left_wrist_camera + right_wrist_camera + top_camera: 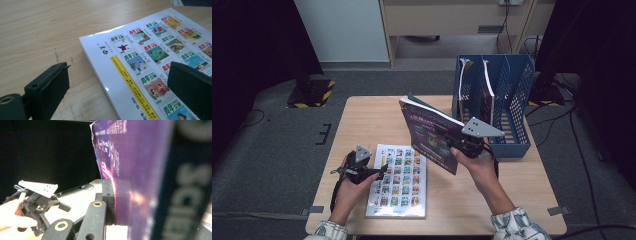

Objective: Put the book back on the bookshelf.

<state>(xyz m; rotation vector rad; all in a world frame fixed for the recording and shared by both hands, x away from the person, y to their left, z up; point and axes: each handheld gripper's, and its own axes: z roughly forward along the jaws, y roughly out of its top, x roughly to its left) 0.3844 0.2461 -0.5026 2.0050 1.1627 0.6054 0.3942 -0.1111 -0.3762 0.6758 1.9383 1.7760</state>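
Note:
A purple magazine [429,135] is held tilted up off the wooden table [362,115], with my right gripper [451,141] shut on its lower right edge. In the right gripper view one black jaw presses flat on the purple cover [135,170]; the other jaw is hidden behind it. A white magazine [398,181] with rows of small cover pictures lies flat at the front of the table. My left gripper [379,171] stands open at its left edge. In the left gripper view the jaws straddle the white magazine [155,57]'s corner, one over bare wood, one over the cover.
A blue file rack [517,107] stands at the back right of the table with two books upright in its left slots. Bare wood lies at the table's back left. Dark equipment and cables stand on the floor on both sides.

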